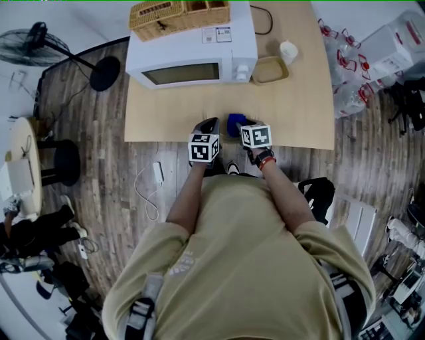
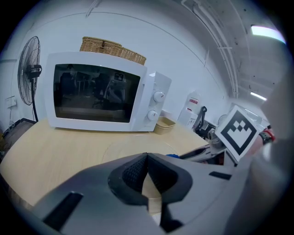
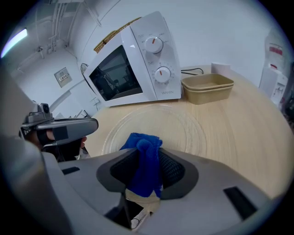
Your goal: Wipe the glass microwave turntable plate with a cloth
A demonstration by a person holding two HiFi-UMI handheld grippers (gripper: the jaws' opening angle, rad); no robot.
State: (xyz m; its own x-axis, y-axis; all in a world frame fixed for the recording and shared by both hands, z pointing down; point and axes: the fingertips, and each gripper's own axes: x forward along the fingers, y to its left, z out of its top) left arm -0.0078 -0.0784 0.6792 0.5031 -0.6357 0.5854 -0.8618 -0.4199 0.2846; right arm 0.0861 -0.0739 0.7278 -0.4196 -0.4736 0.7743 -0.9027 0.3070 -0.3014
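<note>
A pale wooden desk [image 1: 292,99] stands on a dark plank floor [image 1: 99,126], with a pedestal fan [image 1: 36,41] off its left side. A white microwave [image 1: 192,50] with a wicker basket [image 1: 176,13] on top sits at the rear edge; its top sticker is too small to read. The glass turntable plate [image 3: 183,131] lies near the front edge. The right gripper [image 3: 146,161] pinches a blue cloth [image 3: 142,143] over the plate; the left gripper [image 2: 147,167] has its jaws together, empty

Wicker basket [image 1: 159,16], fan [image 1: 30,45], cup [image 1: 288,51]
</note>
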